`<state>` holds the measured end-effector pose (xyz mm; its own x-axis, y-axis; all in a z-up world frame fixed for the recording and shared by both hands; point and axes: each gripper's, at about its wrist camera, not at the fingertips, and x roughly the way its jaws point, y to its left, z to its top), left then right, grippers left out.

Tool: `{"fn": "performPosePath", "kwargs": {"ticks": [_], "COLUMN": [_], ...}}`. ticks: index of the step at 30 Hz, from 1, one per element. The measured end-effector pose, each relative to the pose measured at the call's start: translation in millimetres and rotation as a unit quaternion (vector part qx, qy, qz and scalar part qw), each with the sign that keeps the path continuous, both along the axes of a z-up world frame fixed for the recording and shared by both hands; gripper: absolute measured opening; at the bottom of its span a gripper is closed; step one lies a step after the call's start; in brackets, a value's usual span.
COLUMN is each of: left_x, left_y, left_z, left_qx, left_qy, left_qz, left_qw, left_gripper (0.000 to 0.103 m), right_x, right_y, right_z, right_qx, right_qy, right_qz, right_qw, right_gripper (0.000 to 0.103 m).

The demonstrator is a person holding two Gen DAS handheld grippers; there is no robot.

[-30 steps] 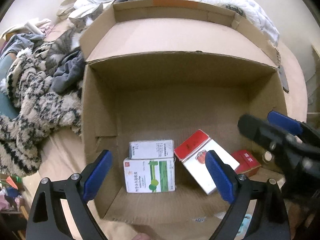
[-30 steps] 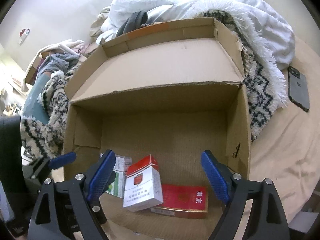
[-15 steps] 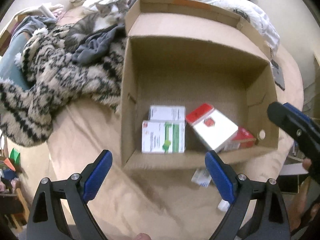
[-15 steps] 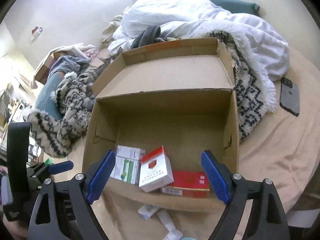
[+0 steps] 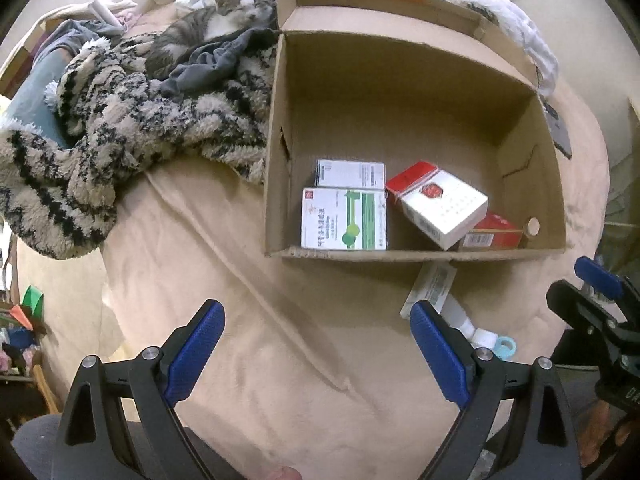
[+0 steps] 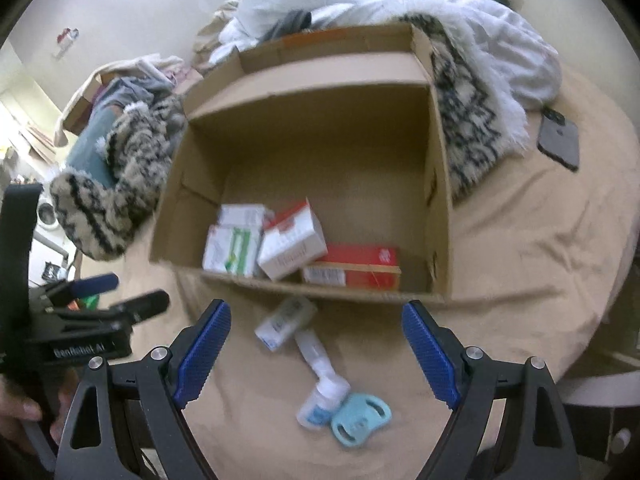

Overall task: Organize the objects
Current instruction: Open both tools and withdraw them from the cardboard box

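On bed, near side of cardboard box [image 6: 438, 216]: small carton [image 6: 285, 322], white bottle [image 6: 322, 376], blue pacifier [image 6: 360, 416]. Right gripper [image 6: 316, 354] and left gripper [image 5: 316, 354] gaping, empty. Risk: bottle rolls on soft sheet; pacifier snags alongside.

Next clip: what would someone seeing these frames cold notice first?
The open cardboard box in the middle of the bed, with four small packs crowded along its near wall, a white-and-red pack tilted on a red pack. Then the cat dozing on blankets by the box's far left corner. Loose items, including a blue pacifier, lie on the sheet before the box.
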<state>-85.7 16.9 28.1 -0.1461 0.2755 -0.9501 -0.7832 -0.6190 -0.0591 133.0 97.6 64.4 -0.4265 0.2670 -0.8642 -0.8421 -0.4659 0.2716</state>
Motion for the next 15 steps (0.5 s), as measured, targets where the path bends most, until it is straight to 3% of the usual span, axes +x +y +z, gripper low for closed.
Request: {"fn": "performPosePath", "kwargs": {"ticks": [4,10,15], "left_x": [3,-11,-19], "left_y": [-1,-3,-7], "left_z": [-18,-32,-38], "left_qx": [-0.013,-0.026,-0.024], "left_qy": [0.007,0.004,-0.024], "left_qz": [-0.009,0.017,0.036], "left_qw": [0.9998,0.9995,0.9988], "left_gripper": [0.093,0.093,0.093], "right_x": [10,29,38], "right_y": [-3,7,15], "right_z": [-12,-32,-44], "right_qx": [-0.013,-0.048,-0.08], "right_qy": [-0.011,-0.01,-0.002], "right_qz": [-0.006,-0.036,-0.057], "right_qw": [1.0,0.998,0.995], "right_gripper": [0.093,0.093,0.093]}}
